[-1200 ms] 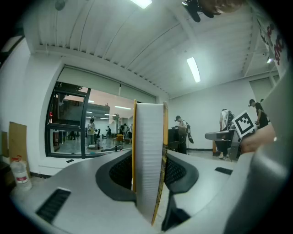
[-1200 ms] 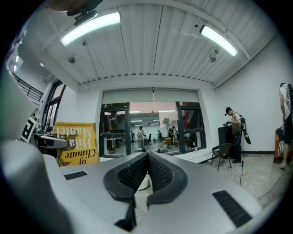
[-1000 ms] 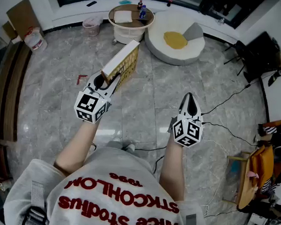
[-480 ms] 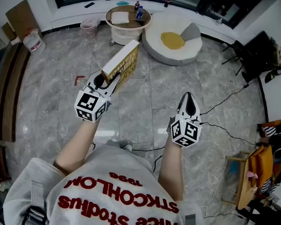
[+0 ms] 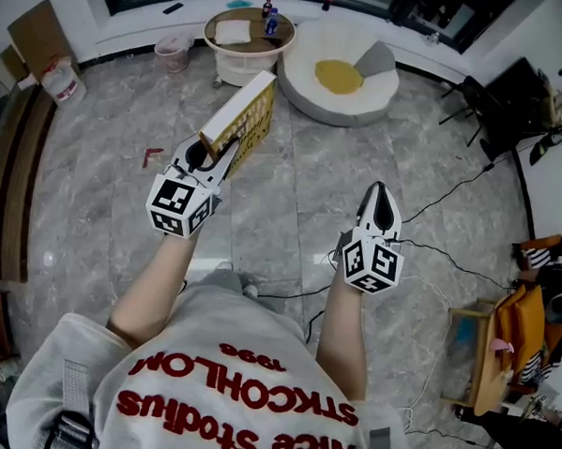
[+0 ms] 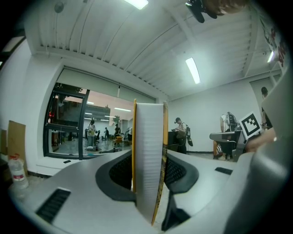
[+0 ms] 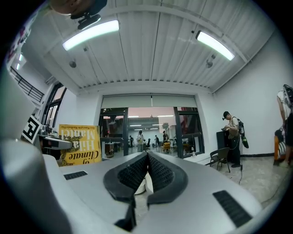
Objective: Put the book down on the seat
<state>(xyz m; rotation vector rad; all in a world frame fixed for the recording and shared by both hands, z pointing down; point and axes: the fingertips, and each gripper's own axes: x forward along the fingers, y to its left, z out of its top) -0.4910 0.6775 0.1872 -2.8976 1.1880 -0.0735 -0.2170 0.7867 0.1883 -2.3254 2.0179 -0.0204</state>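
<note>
Grey marble floor (image 5: 292,201) spreads wide beneath the person. Nearest, the right hand-held gripper (image 5: 380,191) has its jaws closed together on nothing. The left hand-held gripper (image 5: 212,152) is clamped on the book (image 5: 239,121), held on edge in the air, so the book is carried but not yet set down. The round white seat (image 5: 306,98) with its yellow cushion (image 5: 339,76) lies well ahead across open floor. A low round surface (image 5: 242,67) stands just left of it, and a cable (image 5: 452,193) trails to the right.
</note>
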